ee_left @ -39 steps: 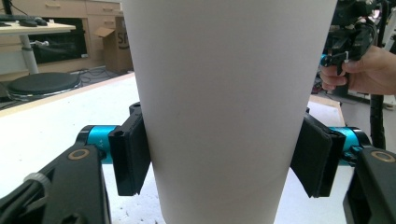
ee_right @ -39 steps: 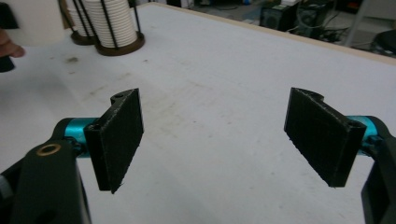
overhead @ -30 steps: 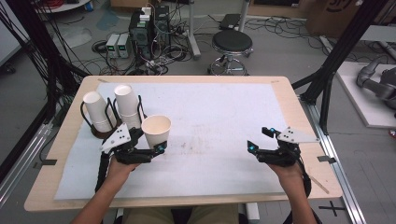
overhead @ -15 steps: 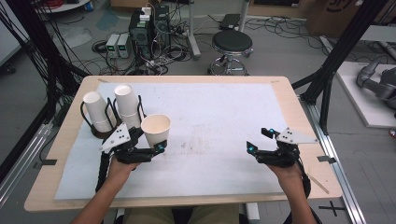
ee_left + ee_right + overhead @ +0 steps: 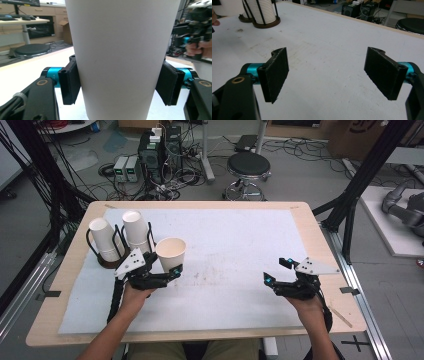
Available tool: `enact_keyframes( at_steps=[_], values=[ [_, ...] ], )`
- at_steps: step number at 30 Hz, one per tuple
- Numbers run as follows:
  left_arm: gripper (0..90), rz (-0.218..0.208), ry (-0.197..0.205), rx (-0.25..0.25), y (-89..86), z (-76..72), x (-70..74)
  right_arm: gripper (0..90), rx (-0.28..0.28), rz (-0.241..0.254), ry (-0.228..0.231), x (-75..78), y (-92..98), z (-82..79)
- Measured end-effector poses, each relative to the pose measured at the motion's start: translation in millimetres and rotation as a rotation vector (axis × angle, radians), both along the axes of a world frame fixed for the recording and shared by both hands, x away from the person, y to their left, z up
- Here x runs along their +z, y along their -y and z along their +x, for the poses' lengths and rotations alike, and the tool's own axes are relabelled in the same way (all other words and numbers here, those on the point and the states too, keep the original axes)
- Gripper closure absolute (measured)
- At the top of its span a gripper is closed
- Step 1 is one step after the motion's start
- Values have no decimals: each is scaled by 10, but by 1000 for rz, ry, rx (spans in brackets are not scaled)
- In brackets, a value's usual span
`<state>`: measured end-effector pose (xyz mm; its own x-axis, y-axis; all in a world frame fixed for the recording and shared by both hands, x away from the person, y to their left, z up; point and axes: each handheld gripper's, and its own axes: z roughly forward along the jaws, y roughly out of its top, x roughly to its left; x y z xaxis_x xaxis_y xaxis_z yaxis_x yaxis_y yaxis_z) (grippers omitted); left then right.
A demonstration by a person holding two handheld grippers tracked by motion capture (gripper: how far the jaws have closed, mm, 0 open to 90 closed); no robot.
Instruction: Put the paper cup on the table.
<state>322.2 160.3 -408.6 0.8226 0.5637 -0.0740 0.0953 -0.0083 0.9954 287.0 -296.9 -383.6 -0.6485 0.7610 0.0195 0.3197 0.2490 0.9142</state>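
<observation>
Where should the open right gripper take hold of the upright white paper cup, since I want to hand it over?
On the white paper cup's bare side wall above the left gripper, coming in level from the right gripper's side. The cup stands upright and widens upward, so a mid-wall pinch probably won't slip.

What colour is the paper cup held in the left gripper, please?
White outside, tan inside; the paper cup shows best in the high view.

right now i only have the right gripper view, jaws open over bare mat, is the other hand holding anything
Observer: Yes, the left gripper is shut on a paper cup, upright, mouth up.
Operator: pads really on it
Observer: In the left gripper view both pads press the cup's wall.
Operator: where are the rest of the cups
Observer: Two upside-down stacks sit in a wire rack at the table's left, just behind that gripper.
</observation>
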Motion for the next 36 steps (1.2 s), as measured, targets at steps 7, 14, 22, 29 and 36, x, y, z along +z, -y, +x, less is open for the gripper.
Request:
enact_keyframes(
  at_steps=[7,14,22,29,36],
  values=[
    [307,-16,-20,47,172,200,-90,206,0,4,-1,1,14,3],
    [306,19,-33,44,440,346,-160,206,1,4,-11,-16,23,15],
    [306,30,-61,45,635,469,-300,206,8,3,-12,-27,21,21],
    [310,117,-111,61,734,563,-447,206,11,3,-17,-34,22,32],
    [316,230,-127,111,861,572,-427,206,17,2,-14,-27,17,31]
  ],
)
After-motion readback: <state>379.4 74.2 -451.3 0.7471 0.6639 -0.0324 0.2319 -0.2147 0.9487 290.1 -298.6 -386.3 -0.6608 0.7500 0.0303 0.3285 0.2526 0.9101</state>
